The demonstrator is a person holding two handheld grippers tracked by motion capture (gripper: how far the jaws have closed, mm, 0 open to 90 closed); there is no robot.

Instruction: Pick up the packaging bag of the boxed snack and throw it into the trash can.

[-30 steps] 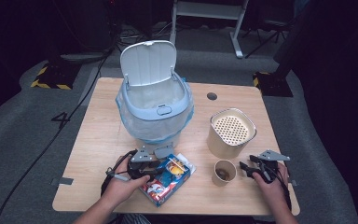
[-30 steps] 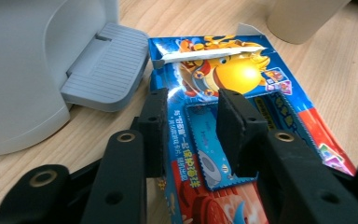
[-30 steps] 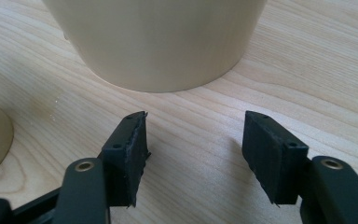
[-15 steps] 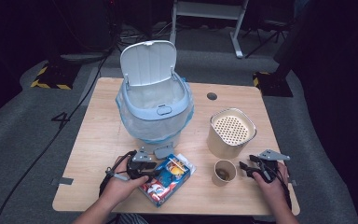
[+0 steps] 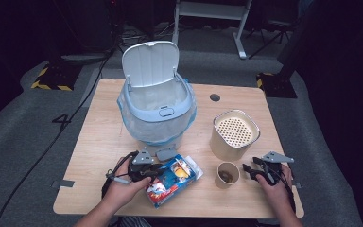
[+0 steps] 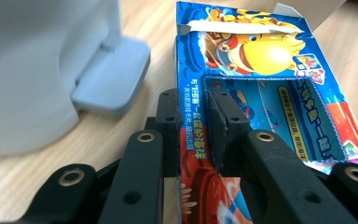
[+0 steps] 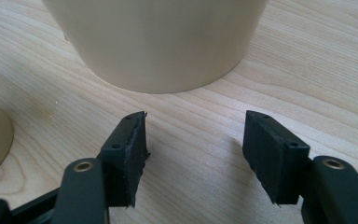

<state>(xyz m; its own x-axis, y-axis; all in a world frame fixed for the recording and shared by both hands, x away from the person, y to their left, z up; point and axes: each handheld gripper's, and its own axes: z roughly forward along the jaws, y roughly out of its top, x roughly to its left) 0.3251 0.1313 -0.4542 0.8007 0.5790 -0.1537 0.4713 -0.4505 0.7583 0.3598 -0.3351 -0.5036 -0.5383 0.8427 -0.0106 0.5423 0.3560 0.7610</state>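
Grasping is the step in hand: the left gripper has just been closing its jaws, and they now pinch the near edge wall of the blue printed cardboard snack box, which lies flat on the wooden table just in front of the pale blue lidded bin, whose lid stands open. The right gripper rests with jaws apart and empty near the small paper cup. Next, I judge, the box must be lifted clear and carried over the bin's mouth without the thin wall slipping.

Overhead forward-down on table; two low close-ups along it, sharing blue carton, beige canister.
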